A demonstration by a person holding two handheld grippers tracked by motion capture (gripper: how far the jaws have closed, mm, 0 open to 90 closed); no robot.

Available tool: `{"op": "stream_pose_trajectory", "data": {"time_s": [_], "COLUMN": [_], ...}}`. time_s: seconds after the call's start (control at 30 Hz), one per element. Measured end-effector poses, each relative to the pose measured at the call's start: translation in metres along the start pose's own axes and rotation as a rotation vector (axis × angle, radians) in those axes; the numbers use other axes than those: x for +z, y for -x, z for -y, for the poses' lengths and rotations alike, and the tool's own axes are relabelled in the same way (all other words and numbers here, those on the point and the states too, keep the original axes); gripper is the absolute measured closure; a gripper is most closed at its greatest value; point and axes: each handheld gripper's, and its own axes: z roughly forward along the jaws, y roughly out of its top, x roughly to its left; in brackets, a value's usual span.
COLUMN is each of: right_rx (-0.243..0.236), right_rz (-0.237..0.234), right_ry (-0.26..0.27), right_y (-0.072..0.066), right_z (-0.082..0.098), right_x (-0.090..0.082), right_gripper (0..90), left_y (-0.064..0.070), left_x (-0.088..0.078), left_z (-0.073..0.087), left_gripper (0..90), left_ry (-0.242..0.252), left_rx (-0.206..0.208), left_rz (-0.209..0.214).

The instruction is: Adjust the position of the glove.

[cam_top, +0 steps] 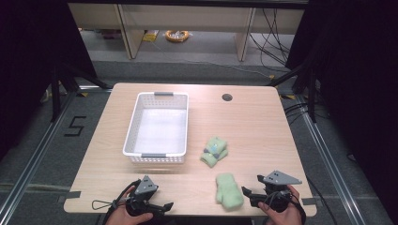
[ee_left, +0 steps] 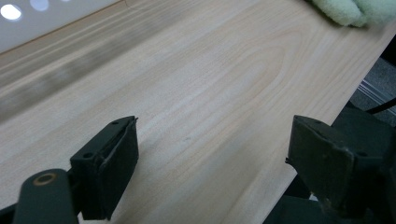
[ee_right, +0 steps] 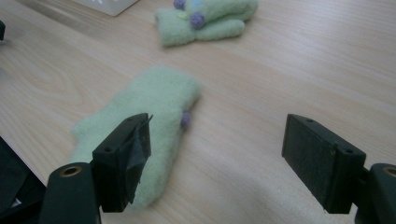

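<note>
Two pale green mittens lie on the wooden table [cam_top: 263,122]. The nearer mitten [cam_top: 228,190] [ee_right: 144,107] lies flat by the front edge. The farther mitten [cam_top: 214,151] [ee_right: 205,21], with small purple dots, looks folded over and lies right of the white basket [cam_top: 157,126]. My right gripper [cam_top: 251,187] [ee_right: 219,123] is open just right of the nearer mitten, which lies ahead of its left jaw and touches neither pad. My left gripper [cam_top: 165,205] [ee_left: 215,128] is open over bare wood at the front left edge, a mitten's edge [ee_left: 355,11] far ahead.
The basket is empty, its wall [ee_left: 28,23] at the left gripper view's top left and its corner [ee_right: 109,5] at the right gripper view's top. A round cable hole [cam_top: 227,97] sits at the table's back right. Bare wood lies between the two grippers.
</note>
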Motion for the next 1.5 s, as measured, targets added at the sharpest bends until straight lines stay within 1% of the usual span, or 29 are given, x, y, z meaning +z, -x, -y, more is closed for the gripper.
{"op": "stream_pose_trajectory", "data": {"time_s": [0.27,0.3,0.37,0.4,0.43,0.5,0.53,0.57,0.63,0.7,0.73,0.77,0.8,0.83,0.87,0.9,0.97,1.0,1.03,1.07,1.1,1.13,1.17,1.27,1.3,1.33,1.37,1.4,1.5], "right_rx": [0.014,-0.009,0.007,0.001,-0.012,-0.014,0.017,0.014,-0.01,-0.011,0.003,0.002,0.046,0.026,0.009,0.013,0.007,0.013,0.013,0.048,0.048,0.02,0.02,0.01,0.042,0.011,0.025,0.007,0.009], "right_rz": [-0.002,0.003,-0.014,-0.021,-0.022,-0.012,-0.027,-0.025,-0.019,-0.02,-0.035,-0.031,-0.032,-0.026,-0.027,-0.025,-0.028,-0.015,-0.015,-0.026,-0.026,-0.027,-0.027,-0.029,-0.034,-0.034,-0.034,-0.037,-0.04], "right_ry": [-0.001,0.002,-0.003,-0.003,-0.002,-0.003,-0.007,-0.017,-0.006,0.005,0.007,0.01,0.001,0.013,0.021,0.028,0.033,0.019,0.019,0.009,0.009,0.031,0.031,0.014,-0.01,0.003,-0.019,-0.015,-0.014], "right_y": [-0.004,-0.003,-0.005,-0.005,-0.004,-0.006,-0.008,-0.008,-0.007,-0.008,-0.008,-0.009,-0.013,-0.012,-0.01,-0.01,-0.011,-0.012,-0.012,-0.015,-0.015,-0.013,-0.013,-0.015,-0.02,-0.019,-0.022,-0.023,-0.026], "right_z": [0.001,0.001,0.001,0.001,0.001,0.002,0.002,0.001,0.001,0.001,0.002,0.001,0.001,0.001,0.001,0.001,0.001,0.001,0.001,0.002,0.002,0.003,0.003,0.004,0.004,0.004,0.004,0.004,0.005], "right_x": [-0.002,-0.002,-0.002,-0.002,-0.001,-0.002,-0.002,-0.003,-0.003,-0.003,-0.003,-0.003,-0.005,-0.005,-0.005,-0.006,-0.005,-0.007,-0.007,-0.008,-0.008,-0.006,-0.006,-0.005,-0.006,-0.004,-0.004,-0.004,-0.003], "right_gripper": [25.2,25.2,25.2,25.2,25.2,25.1,25.2,25.1,25.2,25.3,25.6,25.9,26.2,26.6,27.1,27.6,28.0,28.5,28.5,29.6,29.6,30.9,30.9,32.5,33.2,33.9,34.5,35.2,37.7], "left_y": [0.0,0.001,0.0,0.0,0.002,0.003,0.002,0.002,0.002,0.003,0.005,0.006,0.007,0.009,0.009,0.01,0.013,0.015,0.018,0.02,0.02,0.023,0.023,0.025,0.026,0.027,0.028,0.029,0.031], "left_x": [0.001,0.002,0.001,0.002,0.003,0.003,0.002,0.002,0.002,0.003,0.004,0.004,0.006,0.006,0.007,0.008,0.01,0.013,0.015,0.017,0.017,0.02,0.021,0.027,0.029,0.031,0.032,0.036,0.04], "left_z": [0.0,0.0,0.0,0.0,0.001,0.0,-0.001,-0.001,-0.004,-0.004,-0.005,-0.006,-0.008,-0.009,-0.011,-0.012,-0.016,-0.018,-0.021,-0.027,-0.027,-0.031,-0.035,-0.05,-0.054,-0.058,-0.062,-0.069,-0.077], "left_gripper": [15.9,15.9,15.9,15.9,15.9,15.9,15.9,15.9,15.9,16.0,16.0,16.0,16.0,16.0,16.0,16.1,16.1,16.2,16.2,16.6,16.6,16.8,16.8,19.7,21.1,22.3,23.4,25.0,27.7], "left_ry": [-0.01,0.002,-0.013,-0.011,-0.002,-0.003,-0.005,-0.001,0.004,0.006,0.012,0.012,0.016,0.02,0.02,0.022,0.022,0.033,0.041,0.035,0.035,0.046,0.042,0.038,0.049,0.056,0.046,0.049,0.052], "left_rx": [0.005,-0.009,0.005,0.002,-0.025,-0.024,-0.001,-0.005,-0.005,-0.008,-0.028,-0.016,-0.019,-0.018,0.009,0.001,0.002,0.001,-0.024,0.01,0.01,0.003,0.034,0.072,0.056,0.059,0.057,0.06,0.074], "left_rz": [0.002,0.001,-0.007,-0.006,0.005,0.009,0.01,0.01,0.006,0.01,0.019,0.02,0.025,0.035,0.03,0.037,0.059,0.067,0.076,0.081,0.081,0.086,0.089,0.104,0.103,0.114,0.112,0.131,0.151]}}
